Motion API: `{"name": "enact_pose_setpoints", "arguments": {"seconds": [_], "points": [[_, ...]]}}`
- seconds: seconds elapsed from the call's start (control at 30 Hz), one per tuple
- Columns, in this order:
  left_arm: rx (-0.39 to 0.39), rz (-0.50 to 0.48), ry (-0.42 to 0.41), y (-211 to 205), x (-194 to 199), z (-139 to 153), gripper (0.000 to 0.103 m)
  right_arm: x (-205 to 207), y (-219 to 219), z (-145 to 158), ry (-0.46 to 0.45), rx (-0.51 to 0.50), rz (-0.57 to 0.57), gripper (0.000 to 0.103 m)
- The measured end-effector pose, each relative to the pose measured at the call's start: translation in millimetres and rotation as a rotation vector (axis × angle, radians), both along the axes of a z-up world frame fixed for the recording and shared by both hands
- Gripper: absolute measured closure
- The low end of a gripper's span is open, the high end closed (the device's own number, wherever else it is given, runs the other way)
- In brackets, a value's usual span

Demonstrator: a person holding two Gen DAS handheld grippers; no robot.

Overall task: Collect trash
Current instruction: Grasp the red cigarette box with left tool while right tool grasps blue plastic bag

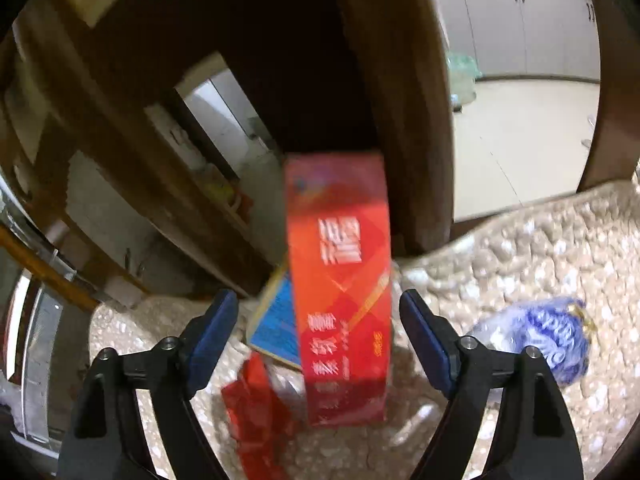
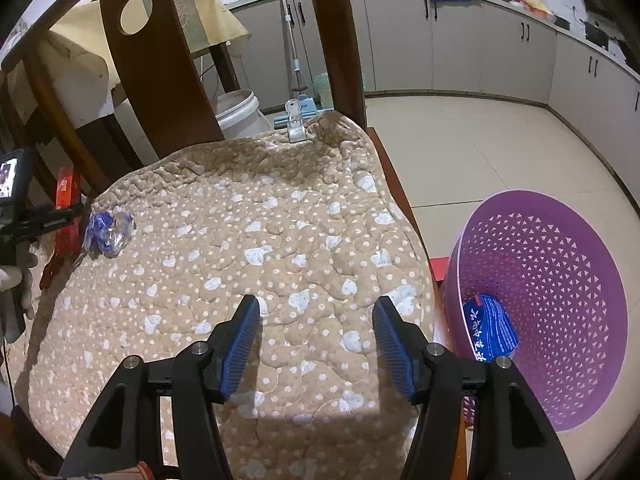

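- Right now the left gripper [image 1: 318, 338] hangs over the red carton [image 1: 340, 288], jaws apart on either side of it, pads not touching; the carton stands on the quilted cushion [image 1: 540, 248] at its edge, beside the wooden chair back [image 1: 400, 120].
- Looks like light, stiff cardboard: it should hold its shape if pinched across the narrow faces, mid-height, though a hard squeeze could dent it.
- Beneath it, a blue-faced flat pack [image 1: 276, 320] and a crumpled red wrapper [image 1: 256, 408], both thin and light, harder to pinch off the soft cushion.
- Off to the side, one blue-and-clear plastic wrapper [image 1: 548, 340], crinkly and slippery I'd judge; best bunched at the middle.
- Right gripper [image 2: 316, 320] is open and empty above the cushion.
- Count: four pieces on the cushion, one blue packet [image 2: 494, 330] already in the single purple basket [image 2: 580, 280] on the floor.
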State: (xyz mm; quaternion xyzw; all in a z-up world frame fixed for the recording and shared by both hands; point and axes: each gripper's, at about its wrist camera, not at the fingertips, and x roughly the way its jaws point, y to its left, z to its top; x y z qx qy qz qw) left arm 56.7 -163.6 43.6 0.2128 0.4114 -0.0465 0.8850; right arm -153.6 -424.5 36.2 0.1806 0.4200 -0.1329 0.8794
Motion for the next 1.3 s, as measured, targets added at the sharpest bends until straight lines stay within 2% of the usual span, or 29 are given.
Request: {"name": "enact_pose_setpoints", "arguments": {"seconds": [0.03, 0.07, 0.13, 0.2, 0.4, 0.53, 0.6, 0.7, 0.8, 0.9, 1.03, 1.1, 1.3], "points": [[-0.020, 0.002, 0.027, 2, -2, -2, 0.063, 1, 0, 0, 0.000, -0.001, 0.000, 0.039], [-0.039, 0.002, 0.056, 4, -6, -2, 0.064, 0, 0, 0, 0.000, -0.001, 0.000, 0.039], [-0.114, -0.021, 0.091, 12, -17, 5, 0.064, 1, 1, 0, -0.001, -0.003, 0.002, 0.039], [-0.156, -0.038, 0.110, 18, -29, 13, 0.064, 0, 1, 1, -0.004, -0.004, 0.003, 0.039], [-0.354, -0.093, 0.166, 48, -88, 45, 0.064, -2, 6, 4, -0.013, -0.003, 0.008, 0.039], [-0.456, -0.115, 0.232, 56, -135, 47, 0.064, -1, 14, 5, -0.013, -0.009, 0.020, 0.039], [-0.476, -0.117, 0.275, 56, -154, 42, 0.064, -1, 20, 5, -0.013, -0.011, 0.032, 0.039], [-0.463, -0.099, 0.312, 64, -170, 27, 0.064, 0, 30, 3, -0.012, -0.004, 0.069, 0.039], [-0.472, -0.041, 0.341, 75, -170, 7, 0.064, 2, 46, 6, -0.017, 0.032, 0.146, 0.038], [-0.468, 0.011, 0.332, 85, -167, -7, 0.064, 14, 62, 14, -0.021, 0.103, 0.223, 0.032], [-0.554, 0.025, 0.349, 98, -162, -16, 0.063, 54, 92, 24, -0.005, 0.145, 0.323, 0.025], [-0.591, 0.028, 0.346, 104, -163, -17, 0.062, 79, 112, 27, 0.012, 0.112, 0.376, 0.022], [-0.647, 0.010, 0.339, 105, -163, -16, 0.053, 156, 168, 21, 0.082, -0.108, 0.537, 0.021]]}}
